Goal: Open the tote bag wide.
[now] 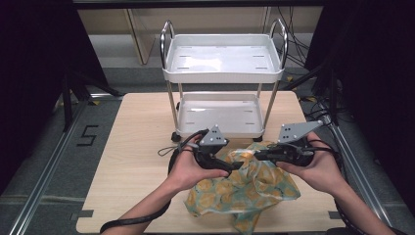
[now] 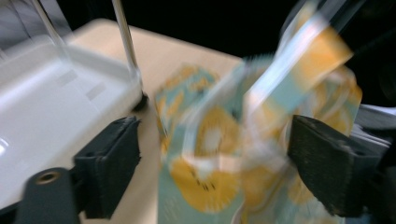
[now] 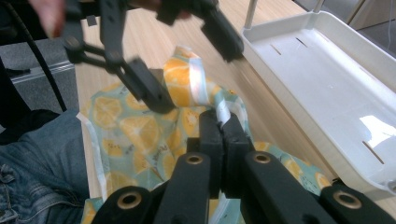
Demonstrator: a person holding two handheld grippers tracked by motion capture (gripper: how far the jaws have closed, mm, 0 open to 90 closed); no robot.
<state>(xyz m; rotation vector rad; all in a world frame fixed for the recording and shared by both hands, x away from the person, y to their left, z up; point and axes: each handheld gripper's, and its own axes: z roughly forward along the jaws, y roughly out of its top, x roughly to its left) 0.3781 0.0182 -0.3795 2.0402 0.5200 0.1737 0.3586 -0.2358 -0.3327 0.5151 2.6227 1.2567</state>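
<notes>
lemon-print bag (image 1: 244, 188) lies crumpled, right gripper (image 3: 223, 122) jaws clamped on its handle, left gripper (image 2: 212, 154) jaws apart.

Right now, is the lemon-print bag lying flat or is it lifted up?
Partly lifted: the right gripper pinches the lemon-print bag by its top edge, and the rest sags crumpled onto the table.

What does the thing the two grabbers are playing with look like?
On the wooden table, just in front of the white two-shelf cart, lies a crumpled bag. It is the only colourful thing there: soft, teal, printed with yellow-orange lemon slices, with pale edges.
</notes>
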